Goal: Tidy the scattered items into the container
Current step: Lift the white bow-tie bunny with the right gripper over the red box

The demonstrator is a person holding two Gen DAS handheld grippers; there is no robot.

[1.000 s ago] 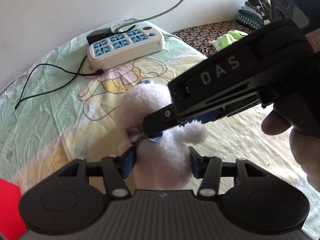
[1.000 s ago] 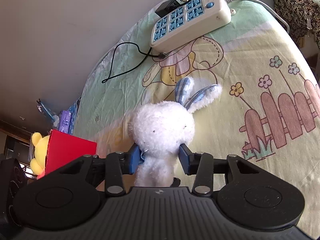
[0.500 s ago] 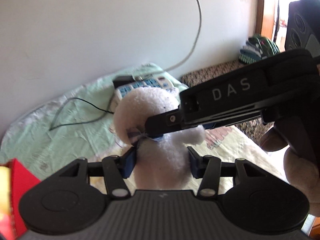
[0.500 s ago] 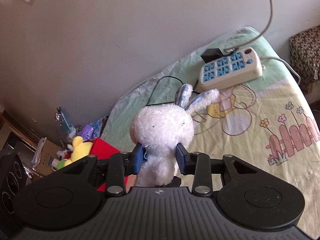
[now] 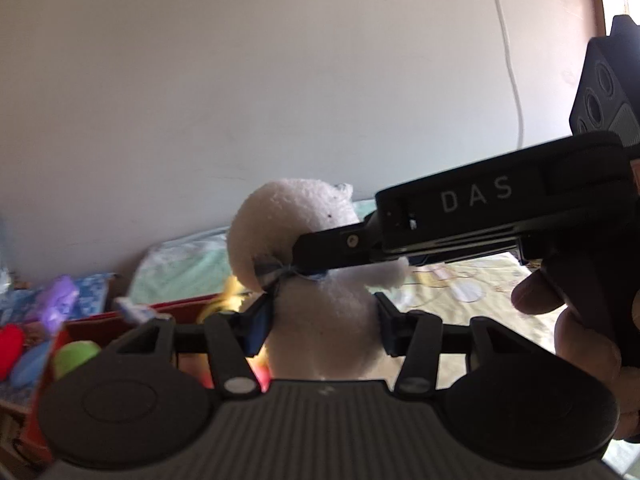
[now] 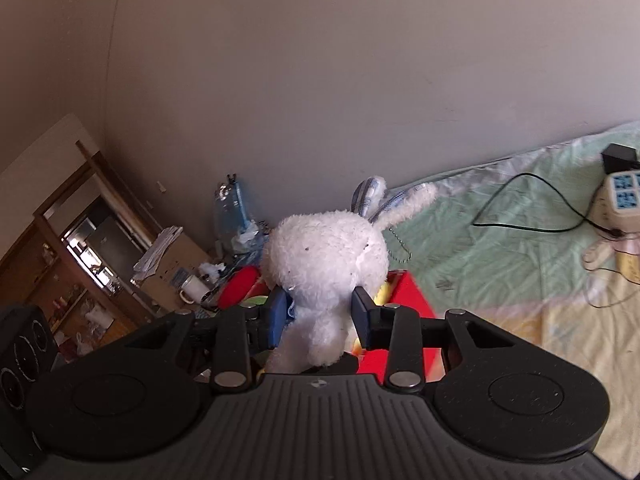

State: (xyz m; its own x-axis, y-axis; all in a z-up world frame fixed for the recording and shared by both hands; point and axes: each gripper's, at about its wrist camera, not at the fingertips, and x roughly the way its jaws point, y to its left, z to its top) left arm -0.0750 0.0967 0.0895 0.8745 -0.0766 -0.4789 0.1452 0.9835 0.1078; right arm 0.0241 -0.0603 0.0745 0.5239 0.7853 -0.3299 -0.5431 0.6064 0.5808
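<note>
The white plush rabbit [image 6: 326, 264] is pinched by both left tongs [image 5: 322, 326] and right tongs [image 6: 320, 320], above the red box [image 6: 404, 300].

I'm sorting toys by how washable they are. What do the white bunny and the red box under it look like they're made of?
Bunny: soft plush, probably synthetic pile; fuzzy, matte white, with checked blue fabric lining the ears. Red box: smooth, flat red walls with crisp edges, likely coated cardboard, possibly plastic; the pictures leave that open.

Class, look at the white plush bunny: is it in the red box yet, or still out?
Out. The white plush bunny hangs above the red box, pinched by the right gripper and left gripper.
</note>
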